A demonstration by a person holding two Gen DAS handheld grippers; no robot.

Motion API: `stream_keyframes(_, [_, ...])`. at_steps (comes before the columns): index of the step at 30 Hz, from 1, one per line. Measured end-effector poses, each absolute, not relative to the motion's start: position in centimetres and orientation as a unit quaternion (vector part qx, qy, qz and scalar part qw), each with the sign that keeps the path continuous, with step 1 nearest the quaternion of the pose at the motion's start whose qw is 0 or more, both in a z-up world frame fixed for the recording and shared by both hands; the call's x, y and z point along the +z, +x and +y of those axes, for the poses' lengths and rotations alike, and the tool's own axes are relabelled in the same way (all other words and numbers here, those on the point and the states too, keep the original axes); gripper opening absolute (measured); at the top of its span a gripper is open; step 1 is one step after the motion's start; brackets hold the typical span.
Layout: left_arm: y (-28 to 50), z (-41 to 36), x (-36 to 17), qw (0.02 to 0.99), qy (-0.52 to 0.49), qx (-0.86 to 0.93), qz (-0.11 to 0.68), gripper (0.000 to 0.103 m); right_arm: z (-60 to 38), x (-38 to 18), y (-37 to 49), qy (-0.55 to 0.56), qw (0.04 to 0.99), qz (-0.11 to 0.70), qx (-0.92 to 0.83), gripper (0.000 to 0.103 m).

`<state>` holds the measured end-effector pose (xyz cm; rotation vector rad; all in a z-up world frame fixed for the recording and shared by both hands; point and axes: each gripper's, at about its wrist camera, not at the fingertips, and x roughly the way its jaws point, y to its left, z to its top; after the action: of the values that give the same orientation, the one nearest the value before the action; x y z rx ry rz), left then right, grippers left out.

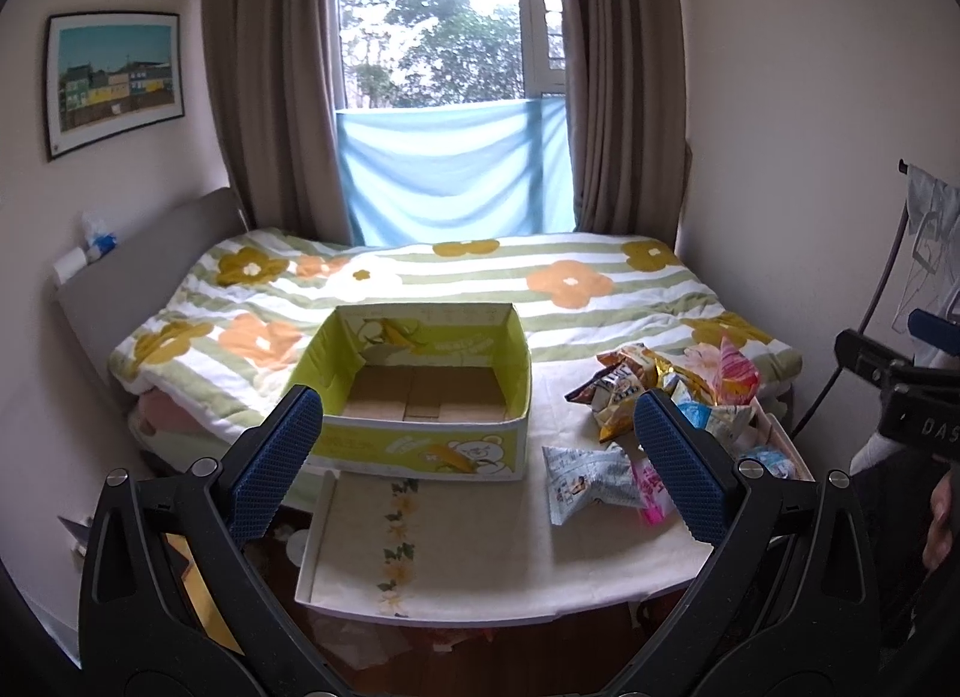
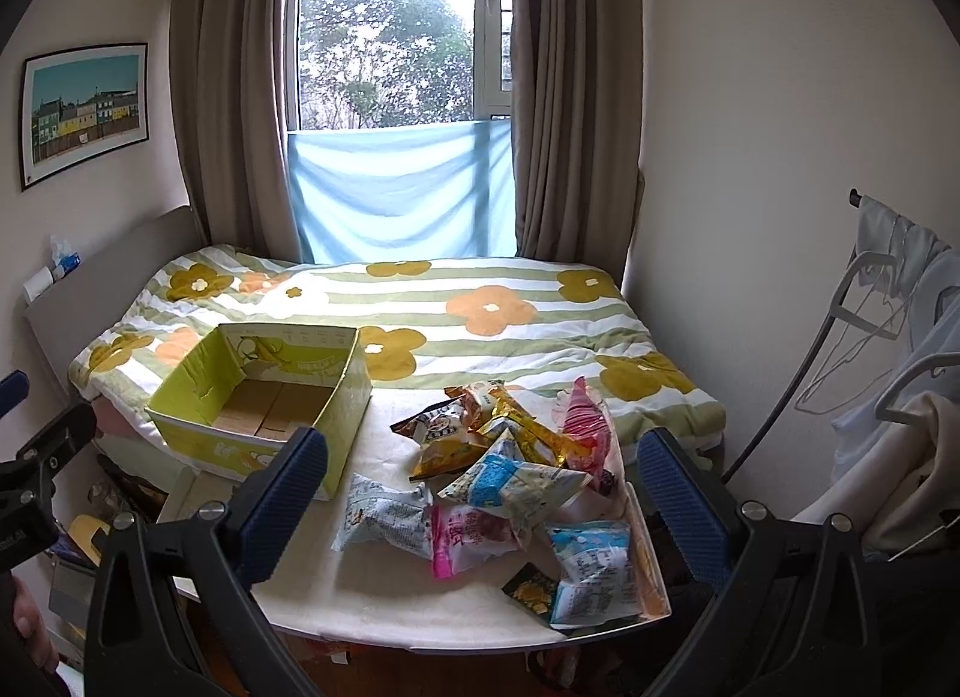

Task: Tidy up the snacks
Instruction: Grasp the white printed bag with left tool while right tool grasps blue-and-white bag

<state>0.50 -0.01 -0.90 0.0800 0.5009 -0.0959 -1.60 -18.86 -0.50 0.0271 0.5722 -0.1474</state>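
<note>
**Snacks unsorted, box empty**

Both the left gripper and right gripper hover with fingers spread, holding nothing. Just beyond, the snack packets lie heaped on the table. Farther left, the green cardboard box holds 0 packets; judging by this, sorting hasn't begun.

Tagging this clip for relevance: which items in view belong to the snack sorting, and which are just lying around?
Job:
green cardboard box, with nothing in it
snack packets piled on the table
left gripper and right gripper, both open

Lying about:
floral blanket
framed picture
hanging clothes
</note>
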Motion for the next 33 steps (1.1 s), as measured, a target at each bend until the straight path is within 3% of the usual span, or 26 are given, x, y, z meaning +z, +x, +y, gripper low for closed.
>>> stream_keyframes(14, [6.5,-1.6,-8.7,0.923,0.032,-0.137,0.357,0.103,-21.5,-5.8,-0.6,0.02,0.933,0.346,-0.096,0.103])
stream_keyframes(33, [19.5,-12.5,-23.8,0.828,0.03,-0.113,0.548,0.103,-25.7,-16.6,12.3,-0.09,0.891,0.442,0.059,0.103])
